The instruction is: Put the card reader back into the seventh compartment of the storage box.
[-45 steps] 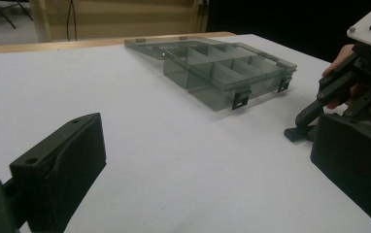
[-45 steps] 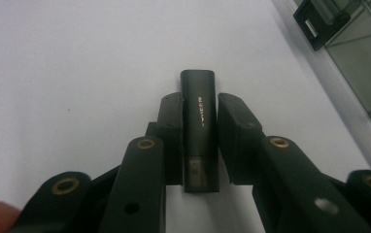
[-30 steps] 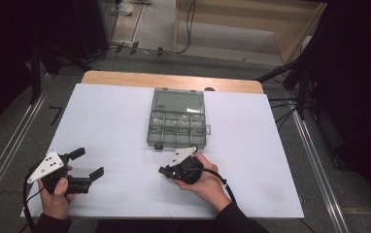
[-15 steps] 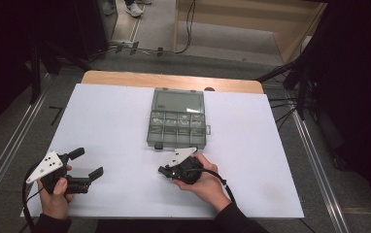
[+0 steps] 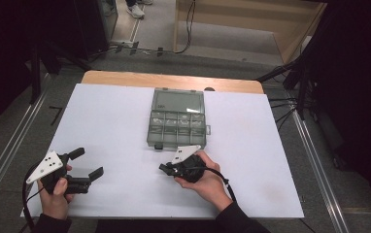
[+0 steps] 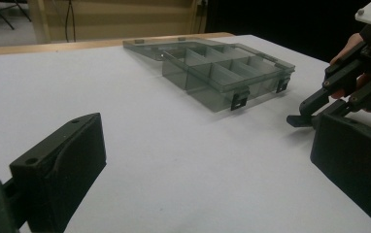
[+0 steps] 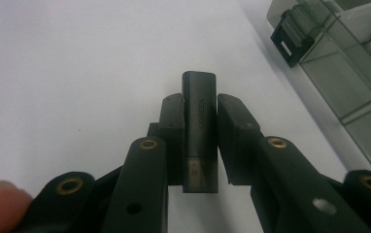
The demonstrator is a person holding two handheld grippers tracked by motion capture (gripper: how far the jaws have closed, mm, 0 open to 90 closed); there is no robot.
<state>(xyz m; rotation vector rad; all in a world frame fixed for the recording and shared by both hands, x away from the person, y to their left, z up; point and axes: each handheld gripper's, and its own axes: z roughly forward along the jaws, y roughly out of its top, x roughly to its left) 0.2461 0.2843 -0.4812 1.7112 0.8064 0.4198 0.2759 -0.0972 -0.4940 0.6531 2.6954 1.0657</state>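
Note:
A translucent grey compartment box [image 5: 177, 127] lies at the table's middle with its lid [image 5: 176, 101] folded open on the far side; its compartments look empty [image 6: 222, 73]. Just in front of it, my right gripper [image 5: 166, 168] is shut on a dark grey stick-shaped device [image 7: 200, 131] with small lettering, held upright between the pads just above the white surface. My left gripper [image 5: 87, 162] rests at the front left, jaws wide open with nothing between them [image 6: 208, 155]. In the left gripper view, the right gripper [image 6: 327, 94] points toward the box's front clasps.
A white sheet [image 5: 110, 121] covers the wooden table [image 5: 125, 77]. Black clasps [image 7: 290, 34] stick out from the box's near wall, close to the right gripper. Metal rails [image 5: 8, 145] run along both table sides.

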